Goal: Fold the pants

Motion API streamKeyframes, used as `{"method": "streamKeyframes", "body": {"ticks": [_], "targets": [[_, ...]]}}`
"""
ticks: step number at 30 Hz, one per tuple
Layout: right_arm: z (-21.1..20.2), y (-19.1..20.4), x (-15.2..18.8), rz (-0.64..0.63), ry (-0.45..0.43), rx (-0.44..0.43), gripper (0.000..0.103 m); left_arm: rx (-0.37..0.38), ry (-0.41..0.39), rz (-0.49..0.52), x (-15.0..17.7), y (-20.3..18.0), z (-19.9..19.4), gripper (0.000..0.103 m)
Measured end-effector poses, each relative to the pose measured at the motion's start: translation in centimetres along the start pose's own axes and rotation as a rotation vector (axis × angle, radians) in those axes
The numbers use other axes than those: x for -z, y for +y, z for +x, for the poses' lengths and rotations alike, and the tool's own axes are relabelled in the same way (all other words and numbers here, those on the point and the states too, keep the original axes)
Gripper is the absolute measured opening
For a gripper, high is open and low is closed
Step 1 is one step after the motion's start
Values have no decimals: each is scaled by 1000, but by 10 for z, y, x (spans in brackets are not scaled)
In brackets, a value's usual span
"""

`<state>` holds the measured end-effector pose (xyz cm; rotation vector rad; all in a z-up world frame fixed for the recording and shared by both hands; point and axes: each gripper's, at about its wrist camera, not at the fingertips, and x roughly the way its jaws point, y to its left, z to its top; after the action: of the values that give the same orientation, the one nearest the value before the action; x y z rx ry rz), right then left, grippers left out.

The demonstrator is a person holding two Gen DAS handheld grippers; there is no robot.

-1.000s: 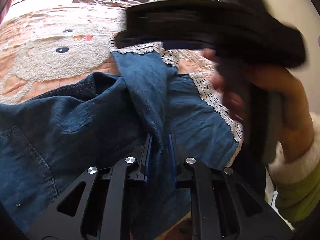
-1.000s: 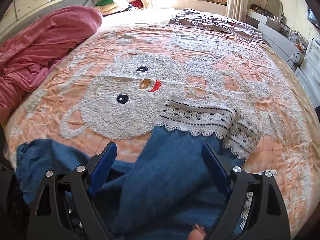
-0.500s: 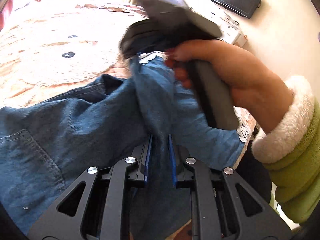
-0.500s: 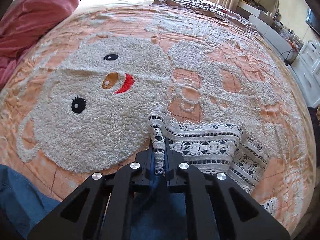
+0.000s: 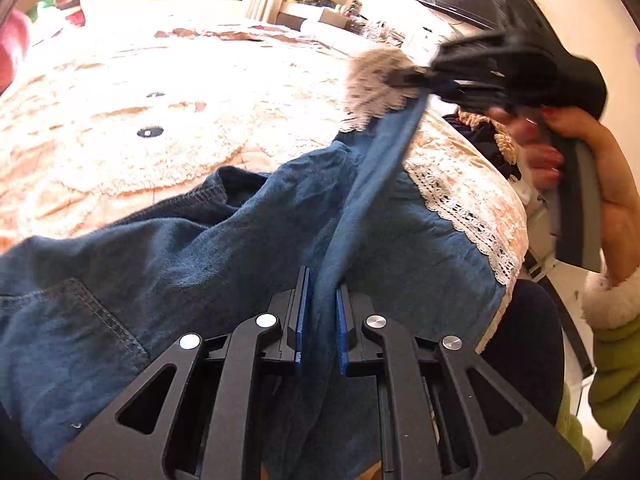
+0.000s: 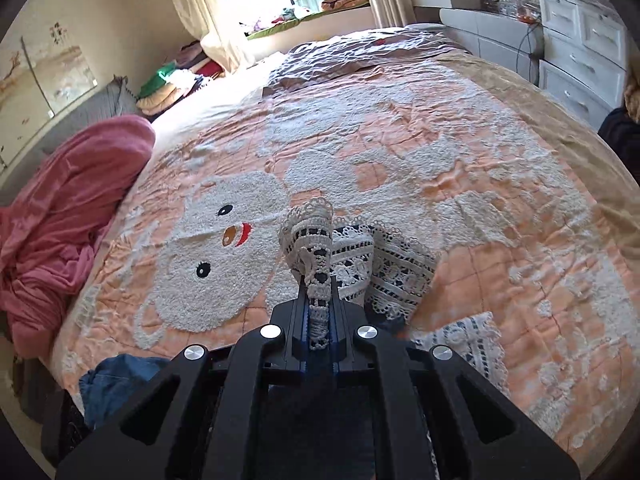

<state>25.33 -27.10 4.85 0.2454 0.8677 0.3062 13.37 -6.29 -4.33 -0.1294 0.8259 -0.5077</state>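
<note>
Blue denim pants (image 5: 180,248) with a white lace hem (image 6: 316,236) lie bunched on the near side of the bed. My left gripper (image 5: 320,320) pinches a raised fold of the denim, its jaws closing a little tighter on it. From that fold one pant leg (image 5: 376,176) stretches up to the right. My right gripper (image 5: 404,78) holds that leg's end above the bed. In the right wrist view the right gripper (image 6: 320,320) is shut on the lace hem, which bunches up in front of its fingertips. The other leg's lace hem (image 5: 468,220) lies flat at the bed's right edge.
The bed is covered by an orange quilt (image 6: 500,208) with a white fluffy bear (image 6: 216,268). A pink blanket (image 6: 60,220) is heaped along its left side. White drawers (image 6: 580,52) stand to the right. A person's hand (image 5: 600,184) in a green sleeve holds the right gripper.
The right gripper shut on the lace hem, then rose and swung to the right, pulling the pant leg taut. The left gripper kept its hold and place.
</note>
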Motion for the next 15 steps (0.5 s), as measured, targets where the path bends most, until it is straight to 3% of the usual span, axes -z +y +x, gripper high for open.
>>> {"method": "streamKeyframes", "body": {"ticks": [4,11,15], "targets": [[-28,-30,23,94,-16,-15,7,-4,-23,79,-2,-7,-5,6],[-42,-65,67,216,-6,-9,7,-29,-24,194,3,-24,2,9],[-50,-76,79,263,-7,-35,7,10,4,203,3,-25,1,0]]}}
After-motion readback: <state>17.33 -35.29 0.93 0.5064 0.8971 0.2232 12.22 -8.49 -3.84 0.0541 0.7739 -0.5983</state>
